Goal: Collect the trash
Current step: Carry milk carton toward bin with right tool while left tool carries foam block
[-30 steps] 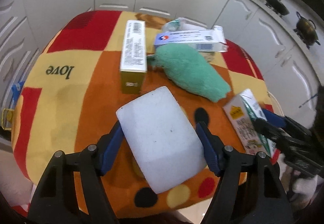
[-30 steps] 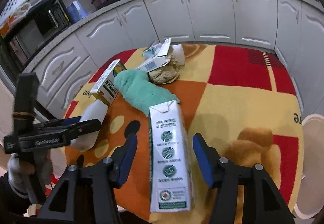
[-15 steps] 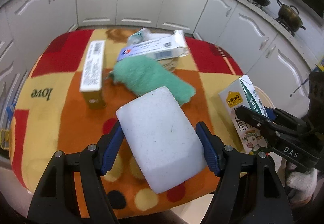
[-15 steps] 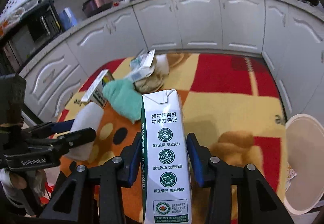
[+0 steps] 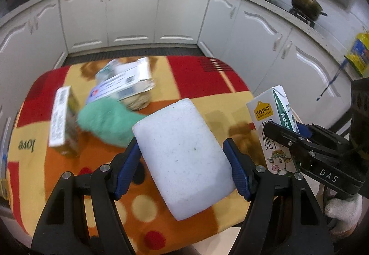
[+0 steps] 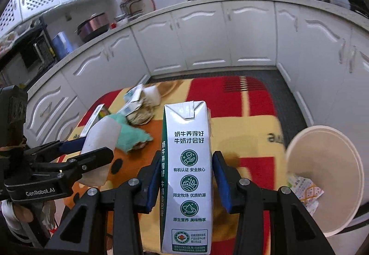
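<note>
White foam block (image 5: 184,153): clamped between the blue pads of the left gripper (image 5: 183,160), held above the near edge of the table, tilted so its far end rises toward the upper left of the left wrist view; in the right wrist view it shows as a pale slab (image 6: 100,139) in the other tool's jaws.
Milk carton (image 6: 186,176): upright, pinched at its lower half by the right gripper (image 6: 186,179), lifted off the cloth; printed green icons and Chinese text face the right wrist camera. In the left wrist view a cow drawing shows on its side (image 5: 273,126).
Left gripper: clenched on the foam block, both pads pressed to its long sides.
Right gripper: clenched on the milk carton, both pads flat against its sides.
Trash bin (image 6: 325,174): pale round pail standing off the table's right side, near the carton; a printed wrapper (image 6: 304,192) lies inside.
Green cloth (image 5: 108,121): lying on the table beyond the foam block.
Yellow box (image 5: 63,123): lying just left of the green cloth, blurred.
Flattened white carton (image 5: 122,84): resting on a crumpled tan wad (image 5: 138,103) at the table's far side, touching the cloth's far edge.
Tablecloth (image 5: 200,80): red, yellow and orange blocks with dots, the word "love" at its left edge.
Cabinets (image 5: 133,13): white doors curving behind the table.
</note>
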Demonstrator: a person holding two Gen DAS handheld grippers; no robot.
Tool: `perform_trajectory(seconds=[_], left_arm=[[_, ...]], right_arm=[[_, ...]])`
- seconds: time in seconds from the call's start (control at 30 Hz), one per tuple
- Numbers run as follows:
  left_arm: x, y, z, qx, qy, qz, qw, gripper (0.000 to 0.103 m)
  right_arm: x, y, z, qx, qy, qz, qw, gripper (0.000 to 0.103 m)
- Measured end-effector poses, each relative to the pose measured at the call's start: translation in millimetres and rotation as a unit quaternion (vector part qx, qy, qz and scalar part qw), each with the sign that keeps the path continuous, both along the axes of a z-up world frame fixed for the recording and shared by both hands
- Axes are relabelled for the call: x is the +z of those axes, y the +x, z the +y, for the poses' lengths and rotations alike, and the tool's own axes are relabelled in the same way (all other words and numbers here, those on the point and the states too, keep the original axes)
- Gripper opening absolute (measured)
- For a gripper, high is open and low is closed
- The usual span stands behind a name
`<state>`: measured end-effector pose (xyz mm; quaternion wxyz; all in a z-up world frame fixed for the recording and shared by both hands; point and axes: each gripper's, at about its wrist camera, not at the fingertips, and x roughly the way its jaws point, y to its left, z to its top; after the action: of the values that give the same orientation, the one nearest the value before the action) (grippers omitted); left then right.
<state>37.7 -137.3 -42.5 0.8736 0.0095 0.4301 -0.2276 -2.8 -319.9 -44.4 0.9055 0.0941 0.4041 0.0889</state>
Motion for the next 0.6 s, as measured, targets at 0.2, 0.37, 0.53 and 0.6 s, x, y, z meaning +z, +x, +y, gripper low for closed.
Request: perform_trajectory(seconds=[0.2,0.37,0.53,0.6], left_arm=[[3.7,2.2,-42.3,-0.04,0.007,-0.012,0.9991,0.071],[3.4,4.6,-81.2,-0.074,0.011,-0.017,0.9971,0.071],[2.7,8.4,-123.3,-0.108,0.009,-0.017,0.994,0.071],[1.3,10.0,-140.2,-0.124,0.008,-0.016,0.9921,0.071]], right_arm=[[5.5,-10.6,-39.2,-0.049,-0.001,-0.006,0.999,0.041],[5.8,-22.3,-77.3,-0.096,-0.008,-0.006,0.995,0.041],[0.9,-34.0,-120.2,-0.145,-0.005,0.001,0.989,0.041],[-1.7,-38.7,-136.2,-0.162,-0.003,0.004,0.987,0.041]])
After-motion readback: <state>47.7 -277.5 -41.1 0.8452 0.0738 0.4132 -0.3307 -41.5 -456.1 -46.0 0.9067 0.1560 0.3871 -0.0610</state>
